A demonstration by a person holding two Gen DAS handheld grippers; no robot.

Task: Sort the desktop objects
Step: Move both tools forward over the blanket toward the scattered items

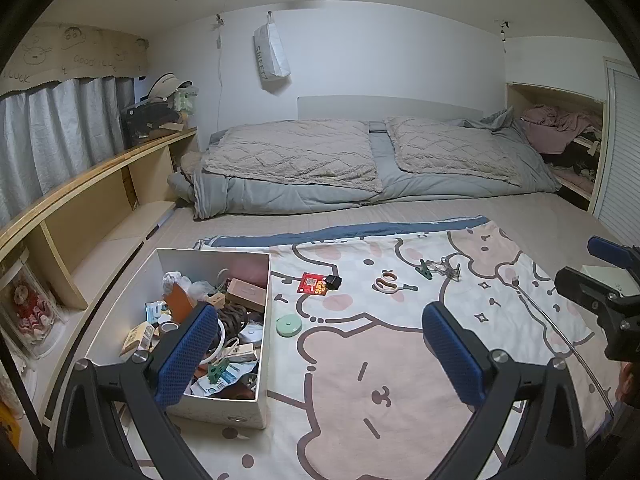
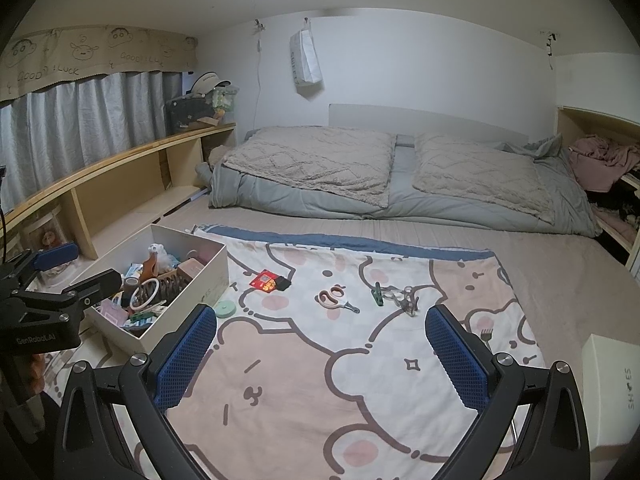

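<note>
Cartoon blanket (image 2: 320, 380) on bed (bedroom)

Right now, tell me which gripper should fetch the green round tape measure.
Left. The green round tape measure lies beside the white box, just ahead of the open left gripper; the right gripper points further right.

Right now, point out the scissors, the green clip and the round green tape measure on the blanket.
scissors (image 1: 385, 282), left wrist view, on the pale handles.
green clip (image 2: 377, 294), right wrist view, on the clip's body.
round green tape measure (image 1: 289, 325), left wrist view, on the middle of its top face.
</note>
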